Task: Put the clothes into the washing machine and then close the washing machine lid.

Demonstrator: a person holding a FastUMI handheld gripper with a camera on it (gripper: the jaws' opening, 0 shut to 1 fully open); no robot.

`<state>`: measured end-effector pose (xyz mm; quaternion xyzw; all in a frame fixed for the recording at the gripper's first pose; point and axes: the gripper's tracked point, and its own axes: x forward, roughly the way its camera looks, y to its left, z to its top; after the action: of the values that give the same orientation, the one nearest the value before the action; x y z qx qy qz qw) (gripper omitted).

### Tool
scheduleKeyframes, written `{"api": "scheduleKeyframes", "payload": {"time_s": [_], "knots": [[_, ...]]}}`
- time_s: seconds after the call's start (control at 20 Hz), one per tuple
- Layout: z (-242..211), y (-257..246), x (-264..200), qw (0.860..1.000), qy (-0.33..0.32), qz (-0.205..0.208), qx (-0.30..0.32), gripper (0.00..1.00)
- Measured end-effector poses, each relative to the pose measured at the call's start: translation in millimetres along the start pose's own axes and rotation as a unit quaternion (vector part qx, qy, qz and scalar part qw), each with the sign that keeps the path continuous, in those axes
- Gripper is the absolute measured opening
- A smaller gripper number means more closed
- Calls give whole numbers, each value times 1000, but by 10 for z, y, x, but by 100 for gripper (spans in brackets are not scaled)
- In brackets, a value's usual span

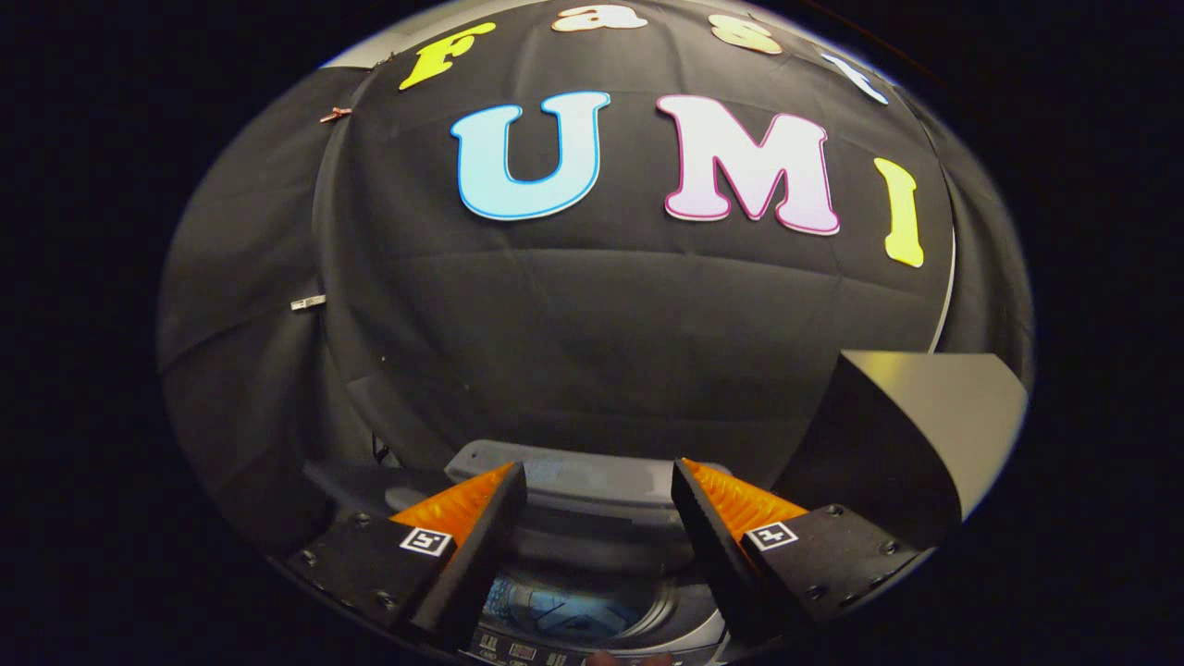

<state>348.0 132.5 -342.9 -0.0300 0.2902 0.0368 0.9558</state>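
Gaping washing machine (pixel 592 592) — gripper (pixel 599 490) spread

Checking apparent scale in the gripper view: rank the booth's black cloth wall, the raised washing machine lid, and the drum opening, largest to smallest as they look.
1. Black cloth wall, largest by far.
2. Raised lid, beside the open gripper.
3. Drum opening, smallest; the fingers cover part, so its true extent is unsure.
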Motion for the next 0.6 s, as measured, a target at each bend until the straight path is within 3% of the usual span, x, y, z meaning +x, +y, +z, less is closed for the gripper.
{"api": "scheduleKeyframes", "payload": {"time_s": [0.25, 0.6], "knots": [[-296, 47, -229, 999, 19, 24, 13, 99], [-113, 128, -868, 998, -27, 58, 28, 99]]}}
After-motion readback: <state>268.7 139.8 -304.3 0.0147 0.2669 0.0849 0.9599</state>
